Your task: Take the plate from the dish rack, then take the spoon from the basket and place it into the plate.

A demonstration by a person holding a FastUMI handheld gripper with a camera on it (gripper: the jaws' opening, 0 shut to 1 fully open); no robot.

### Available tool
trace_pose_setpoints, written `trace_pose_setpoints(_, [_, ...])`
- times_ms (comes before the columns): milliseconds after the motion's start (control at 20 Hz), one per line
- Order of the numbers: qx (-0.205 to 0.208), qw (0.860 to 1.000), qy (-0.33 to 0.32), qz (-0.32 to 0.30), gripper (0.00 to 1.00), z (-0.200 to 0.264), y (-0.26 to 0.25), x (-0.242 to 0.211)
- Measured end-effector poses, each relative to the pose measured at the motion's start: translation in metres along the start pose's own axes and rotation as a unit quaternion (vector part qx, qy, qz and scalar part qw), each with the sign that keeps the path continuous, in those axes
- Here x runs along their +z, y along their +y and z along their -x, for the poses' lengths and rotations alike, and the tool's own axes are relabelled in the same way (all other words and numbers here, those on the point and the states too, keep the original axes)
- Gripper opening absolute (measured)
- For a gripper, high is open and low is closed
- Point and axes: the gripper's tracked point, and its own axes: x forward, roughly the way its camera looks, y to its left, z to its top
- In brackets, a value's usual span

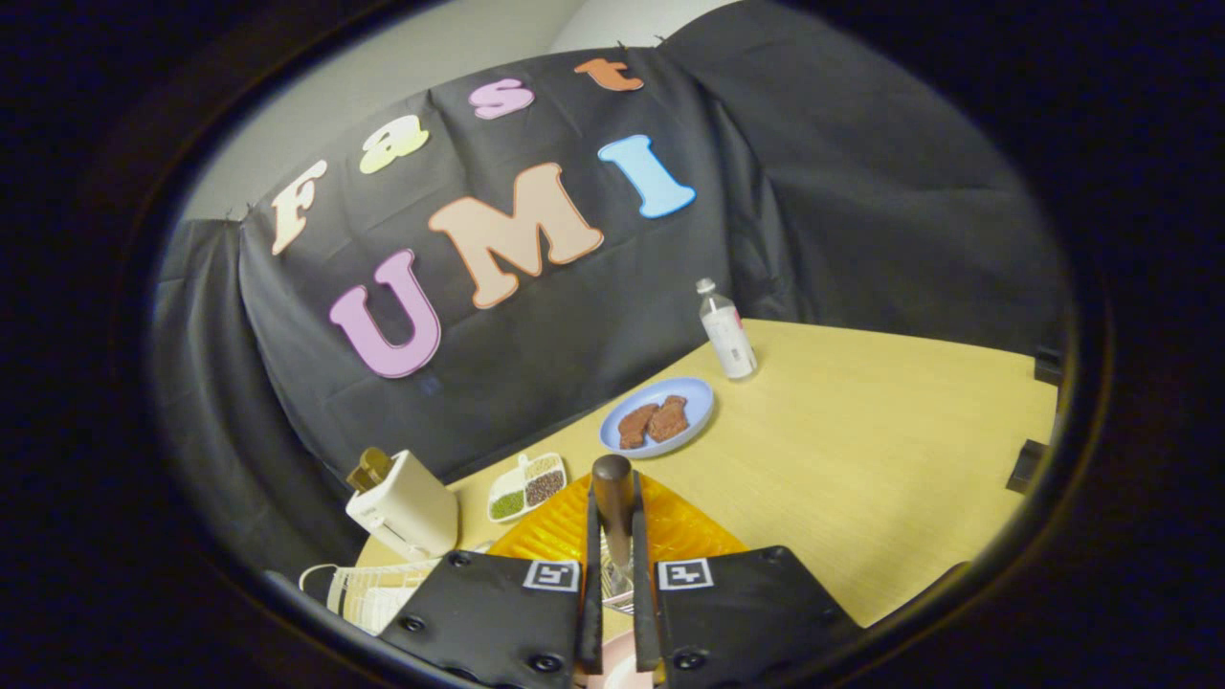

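My gripper point(613, 536) is shut on the spoon point(612, 478). Its dark brown handle stands upright between the two fingers, with the rounded end poking out past the fingertips point(590, 536). A thin metal part of the spoon shows lower down in the gap between the fingers. Just beyond and under the fingers lies the ribbed orange plate point(555, 536) on the wooden table point(861, 450). The white wire basket point(368, 588) sits low to the left of the fingers.
A white toaster-like box point(407, 512) stands left of the plate, with a small divided dish of beans point(526, 486) next to it. Farther off are a blue plate with brown food point(658, 416) and a water bottle point(727, 333). Something pink point(612, 676) shows under the gripper.
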Motion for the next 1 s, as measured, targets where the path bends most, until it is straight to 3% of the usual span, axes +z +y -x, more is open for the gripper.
trace_pose_setpoints(250, [0.003, 0.999, -0.041, -0.004, 0.16, 0.034, 0.001, 0.037])
trace_pose_setpoints(450, [-0.007, 0.999, -0.036, -0.017, 0.16, 0.061, -0.006, 0.036])
trace_pose_setpoints(1000, [-0.049, 0.996, 0.056, -0.040, 0.16, 0.081, -0.045, -0.067])
